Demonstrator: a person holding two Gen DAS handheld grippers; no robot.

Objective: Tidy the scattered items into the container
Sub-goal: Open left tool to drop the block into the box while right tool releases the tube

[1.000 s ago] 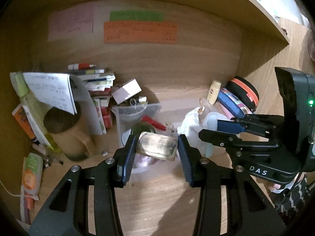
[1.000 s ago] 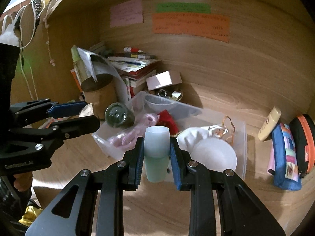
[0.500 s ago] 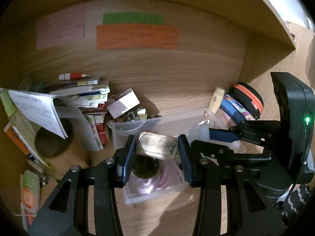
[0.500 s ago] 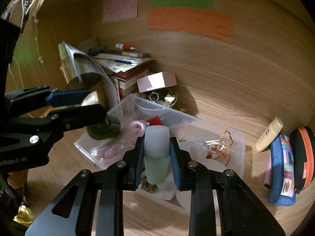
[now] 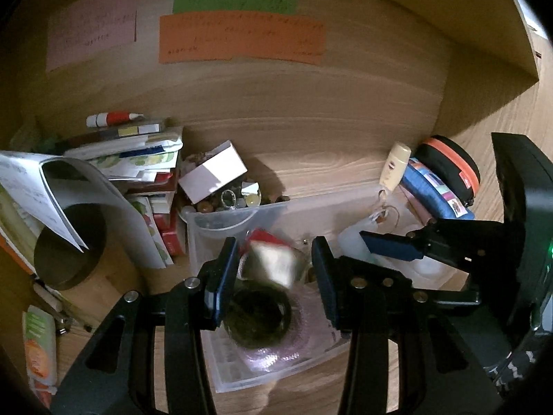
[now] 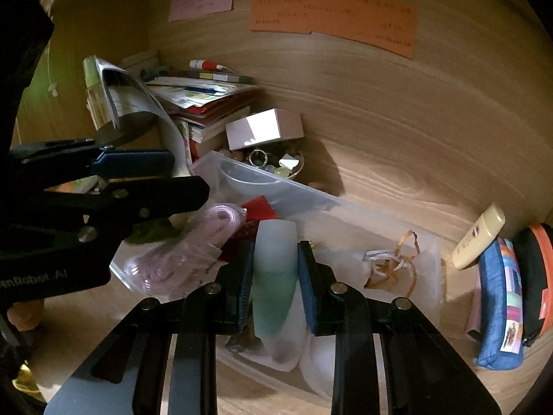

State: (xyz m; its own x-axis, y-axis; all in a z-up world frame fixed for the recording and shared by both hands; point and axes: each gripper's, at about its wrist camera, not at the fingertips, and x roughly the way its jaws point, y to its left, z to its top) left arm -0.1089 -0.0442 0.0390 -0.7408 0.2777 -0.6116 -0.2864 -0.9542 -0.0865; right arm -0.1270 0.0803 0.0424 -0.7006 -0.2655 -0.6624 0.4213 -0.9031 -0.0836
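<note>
A clear plastic bin (image 5: 242, 218) (image 6: 262, 190) lies on the wooden shelf, holding pink cord, a red item, a round dark green thing (image 5: 257, 314) and white items. My left gripper (image 5: 274, 269) is open above its left end; a blurred gold packet (image 5: 274, 266) hangs loose between the jaws, touching neither. My right gripper (image 6: 274, 263) is shut on a pale green bottle with a frosted cap (image 6: 274, 276), held over the bin's middle. Each gripper also shows in the other's view: the right one (image 5: 390, 247) and the left one (image 6: 179, 176).
A stack of books (image 5: 138, 159) and a brown mug (image 5: 65, 245) with paper stand left of the bin. A white box (image 5: 212, 173) rests on a bowl of trinkets behind it. A cream tube (image 6: 478, 240) and pouches (image 6: 501, 304) lie at the right.
Both grippers moved forward over the bin. My left gripper opened and the gold packet came free, tilting and dropping toward the bin. The right gripper kept its hold on the bottle.
</note>
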